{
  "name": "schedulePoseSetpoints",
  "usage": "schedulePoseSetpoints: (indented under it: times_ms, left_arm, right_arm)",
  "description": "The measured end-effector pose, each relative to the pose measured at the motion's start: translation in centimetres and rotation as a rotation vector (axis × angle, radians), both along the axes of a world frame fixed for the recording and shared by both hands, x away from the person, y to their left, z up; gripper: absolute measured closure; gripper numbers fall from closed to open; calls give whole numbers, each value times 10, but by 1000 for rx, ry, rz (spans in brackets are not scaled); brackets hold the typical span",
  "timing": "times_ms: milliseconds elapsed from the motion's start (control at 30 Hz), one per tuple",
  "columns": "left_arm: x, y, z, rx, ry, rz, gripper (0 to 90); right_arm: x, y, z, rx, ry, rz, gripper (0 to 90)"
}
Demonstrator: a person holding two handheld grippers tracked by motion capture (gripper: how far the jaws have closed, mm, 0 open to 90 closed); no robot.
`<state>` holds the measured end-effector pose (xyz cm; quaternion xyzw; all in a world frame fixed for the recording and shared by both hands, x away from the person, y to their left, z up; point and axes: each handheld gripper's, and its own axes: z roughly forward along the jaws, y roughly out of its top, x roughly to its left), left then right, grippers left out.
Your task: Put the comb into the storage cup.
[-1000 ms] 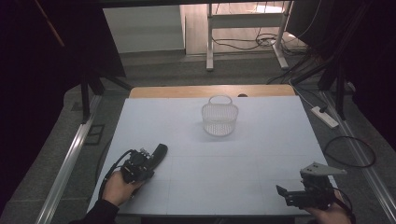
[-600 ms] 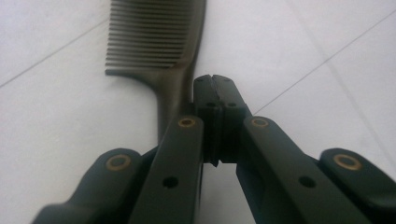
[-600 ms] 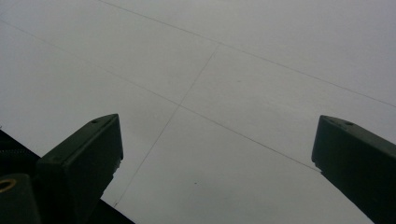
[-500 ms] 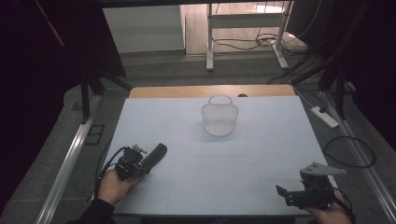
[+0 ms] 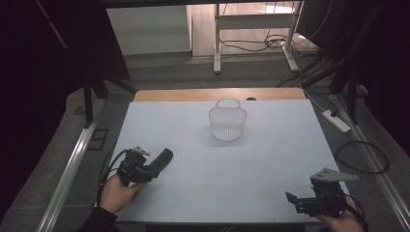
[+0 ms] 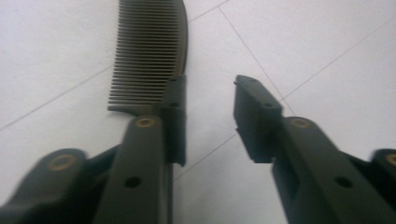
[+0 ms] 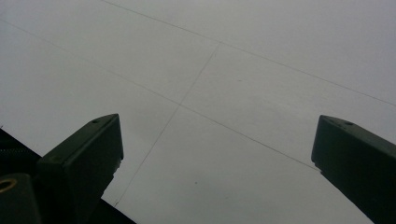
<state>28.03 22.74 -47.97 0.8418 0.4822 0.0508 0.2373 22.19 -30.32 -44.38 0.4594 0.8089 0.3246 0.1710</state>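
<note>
A dark comb (image 6: 149, 51) lies flat on the white table, teeth to the left in the left gripper view. Its near end runs behind the left-hand jaw, outside the gap. My left gripper (image 6: 210, 116) is open with only table between its jaws. From above, the comb (image 5: 163, 158) points up and right from my left gripper (image 5: 153, 167) near the table's front left. My right gripper (image 7: 215, 140) stands wide open over bare table, and in the high view my right gripper (image 5: 293, 199) is at the front right corner, pointing left.
A white wire basket (image 5: 227, 123) with a handle stands upright at the middle back of the white table (image 5: 270, 159). A power strip (image 5: 336, 121) and cables lie on the floor to the right. Metal rails run along both sides.
My left hand and gripper have shifted slightly left and back toward the front edge, the comb staying just ahead of it. The right gripper has not moved.
</note>
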Motion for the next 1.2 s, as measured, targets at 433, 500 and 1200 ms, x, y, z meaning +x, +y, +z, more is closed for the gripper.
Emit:
schedulePoseSetpoints:
  times_ms: [433,500,1200]
  left_arm:
    - [2,24,-3,-38,34,29,180]
    - [2,26,-4,-33,40,34,164]
    - [1,36,-20,-56,21,-9,0]
  right_arm:
    - [0,0,0,1,-1,2,28]
    - [0,0,0,1,-1,3,28]
    - [0,0,0,1,-2,5,28]
